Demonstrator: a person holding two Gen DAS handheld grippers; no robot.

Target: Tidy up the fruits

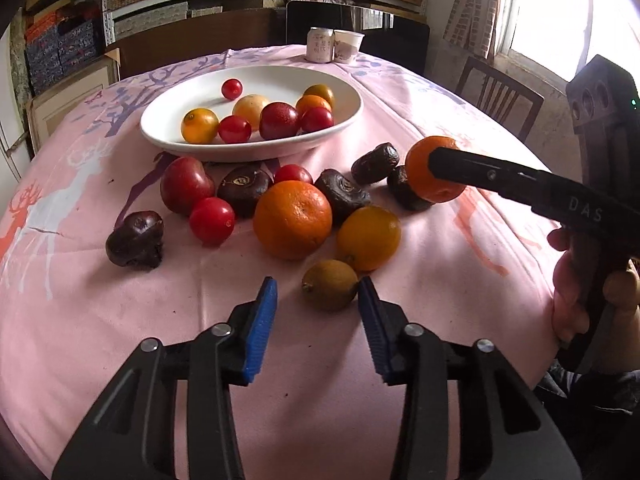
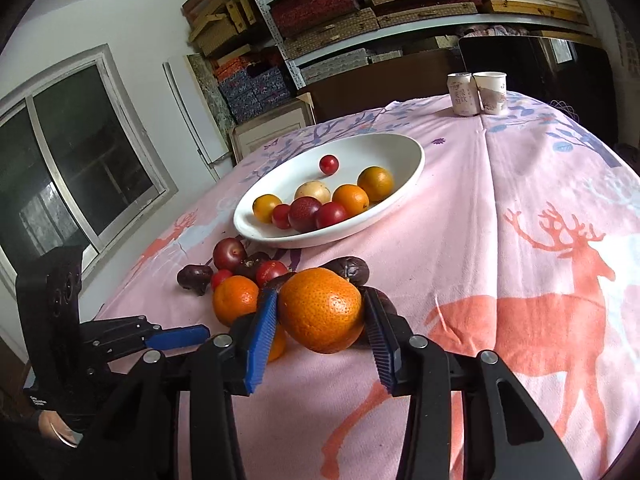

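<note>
My right gripper (image 2: 321, 295) is shut on an orange mandarin (image 2: 320, 312), its blue pads pressed on both sides; the left wrist view shows that mandarin (image 1: 420, 178) held just above the dark fruits. My left gripper (image 1: 318, 283) is open, low over the pink cloth. A small brown-green fruit (image 1: 330, 285) lies at its tips, against the right pad and clear of the left one. Beyond it lie a big orange (image 1: 292, 219), a yellow-orange citrus (image 1: 368, 238), red fruits and dark purple ones. The white oval plate (image 1: 248, 152) holds several red, yellow and orange fruits.
A drink can (image 1: 320, 45) and a paper cup (image 1: 347, 46) stand at the table's far edge. A wooden chair (image 1: 500, 96) is at the right by a bright window. Shelves with boxes fill the back wall. A person's hand (image 1: 576, 292) grips the right tool.
</note>
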